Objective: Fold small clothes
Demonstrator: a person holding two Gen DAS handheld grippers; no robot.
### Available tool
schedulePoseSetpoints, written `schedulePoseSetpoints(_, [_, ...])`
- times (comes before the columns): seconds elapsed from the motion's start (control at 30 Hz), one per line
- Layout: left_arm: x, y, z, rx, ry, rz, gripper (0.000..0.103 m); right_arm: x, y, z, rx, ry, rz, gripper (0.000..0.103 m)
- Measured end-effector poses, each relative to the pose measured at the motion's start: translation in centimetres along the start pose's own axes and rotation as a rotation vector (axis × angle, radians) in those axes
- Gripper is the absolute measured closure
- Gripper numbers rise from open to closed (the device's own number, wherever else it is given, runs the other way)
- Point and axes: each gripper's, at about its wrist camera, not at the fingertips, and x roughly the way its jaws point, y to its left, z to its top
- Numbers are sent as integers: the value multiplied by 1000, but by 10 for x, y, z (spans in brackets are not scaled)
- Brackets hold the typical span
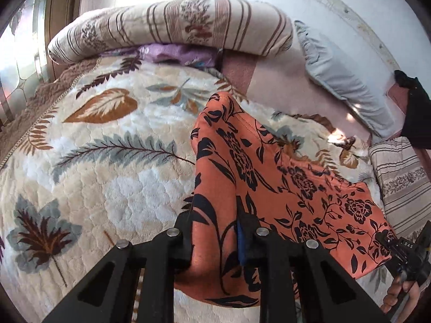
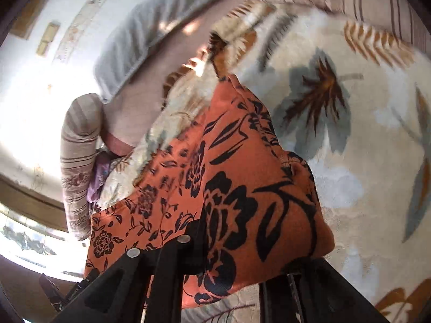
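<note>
An orange garment with a black flower print (image 1: 269, 177) lies partly lifted over a cream bedspread with leaf patterns (image 1: 107, 148). My left gripper (image 1: 215, 215) is shut on a bunched edge of the garment, cloth filling the gap between its black fingers (image 1: 250, 226). In the right wrist view the same orange garment (image 2: 229, 188) drapes over my right gripper (image 2: 237, 245), which is shut on it; its right finger is hidden under the cloth. The right gripper body and the hand holding it also show in the left wrist view (image 1: 404, 255).
A rolled striped floral blanket (image 1: 172, 27) lies at the far side with a purple cloth (image 1: 177, 53) under it. A grey pillow (image 1: 342, 78) and a pink sheet (image 1: 282, 80) lie far right. A striped cushion (image 1: 404, 177) sits at the right. A window (image 1: 21, 62) is left.
</note>
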Motion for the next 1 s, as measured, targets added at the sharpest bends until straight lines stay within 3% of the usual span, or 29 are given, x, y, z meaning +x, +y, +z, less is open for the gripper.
schedulePoseSetpoints(0.1, [-48, 5, -28, -23, -23, -25, 80, -42, 0, -9, -47, -5, 31, 90])
schedulePoseSetpoints(0.17, [-71, 17, -62, -42, -26, -23, 79, -67, -16, -27, -52, 42, 47, 90])
schedulePoseSetpoints(0.23, [-76, 30, -105, -27, -4, 25, 67, -83, -43, -55, -64, 95, 59, 85])
schedulePoseSetpoints(0.3, [-56, 51, -147, -10, 91, 144, 54, -79, -68, -82, -82, 153, -16, 66])
schedulePoseSetpoints(0.33, [-44, 65, -164, -21, 185, 187, 51, -73, -87, -93, -69, 208, -76, 66])
schedulePoseSetpoints(0.37, [-43, 79, -173, -62, 205, 148, 51, -73, -105, -101, -35, 243, -106, 68])
schedulePoseSetpoints(0.4, [-53, 88, -173, -101, 169, 121, 51, -83, -117, -103, -6, 215, -56, 68])
schedulePoseSetpoints(0.5, [-76, 93, -157, -78, 130, 219, 51, -123, -124, -91, -32, 85, -146, 66])
schedulePoseSetpoints(0.6, [-84, 87, -131, -49, 84, 178, 51, -146, -112, -71, -84, 4, -154, 63])
schedulePoseSetpoints(0.63, [-82, 82, -122, -36, 70, 170, 50, -147, -100, -64, -109, -9, -135, 58])
schedulePoseSetpoints(0.67, [-78, 76, -113, -16, 64, 162, 49, -148, -89, -58, -132, -16, -96, 37])
schedulePoseSetpoints(0.7, [-72, 69, -106, 14, 68, 148, 49, -146, -77, -54, -153, -16, -45, 24])
schedulePoseSetpoints(0.83, [-27, 45, -72, 113, 110, 100, 48, -105, -22, -45, -250, 69, 97, 23])
schedulePoseSetpoints(1.0, [33, 45, -53, 172, 178, 189, 48, -32, 2, -41, -223, 274, 236, 23])
